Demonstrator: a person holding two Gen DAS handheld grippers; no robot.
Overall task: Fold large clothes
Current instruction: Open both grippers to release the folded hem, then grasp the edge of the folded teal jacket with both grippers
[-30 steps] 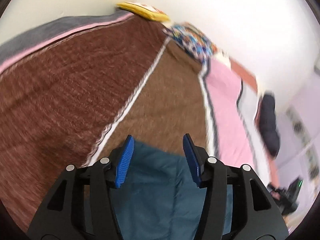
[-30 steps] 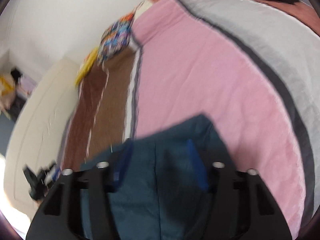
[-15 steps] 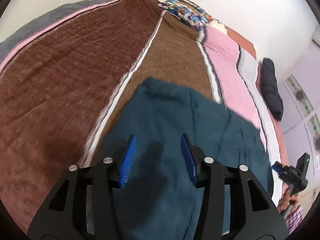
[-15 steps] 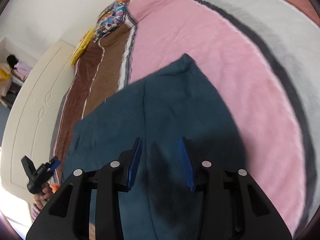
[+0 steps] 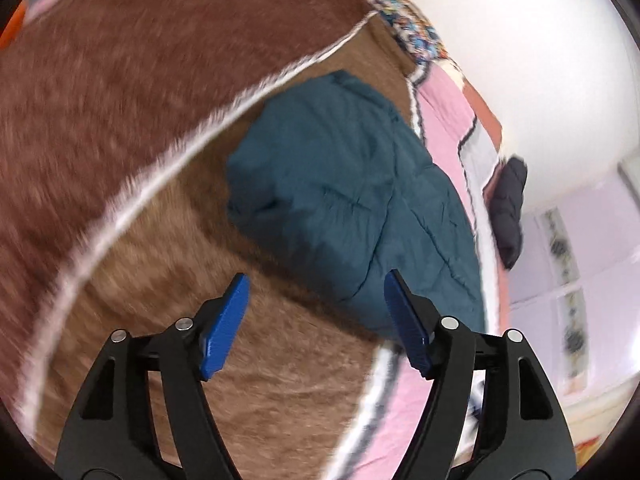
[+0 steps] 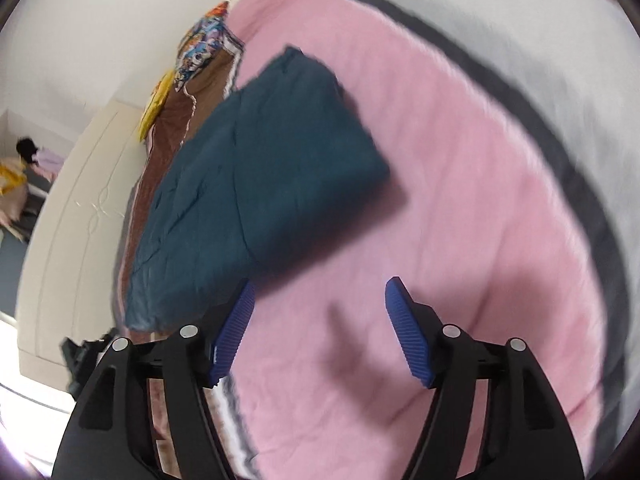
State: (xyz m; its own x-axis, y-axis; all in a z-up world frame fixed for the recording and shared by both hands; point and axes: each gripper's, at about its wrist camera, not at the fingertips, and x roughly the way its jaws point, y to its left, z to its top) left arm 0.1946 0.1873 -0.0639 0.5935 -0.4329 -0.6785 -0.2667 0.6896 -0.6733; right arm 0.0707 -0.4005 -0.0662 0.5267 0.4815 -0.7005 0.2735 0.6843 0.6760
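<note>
Both my tools, left tool (image 5: pixel 316 308) and right tool (image 6: pixel 320 316), now gape empty, pulled back from the teal garment (image 5: pixel 352 200), which lies folded on the bed (image 6: pixel 460 200); this fold looks complete.

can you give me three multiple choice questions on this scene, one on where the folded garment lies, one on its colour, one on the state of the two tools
1. Where does the folded garment lie?
A. hung on the wardrobe door
B. on the striped bedspread, across its brown and pink bands
C. on the floor

2. What colour is the garment?
A. dark teal
B. yellow
C. white

3. What state are the left tool and the right tool in?
A. both shut on the garment
B. only the left shut on it
C. both open, holding nothing

Answers:
1 B, the left wrist view shows it on brown, the right wrist view shows its other side on pink.
2 A, it reads dark blue-green in both views.
3 C, each pair of blue pads stands apart with only bedspread between.
</note>
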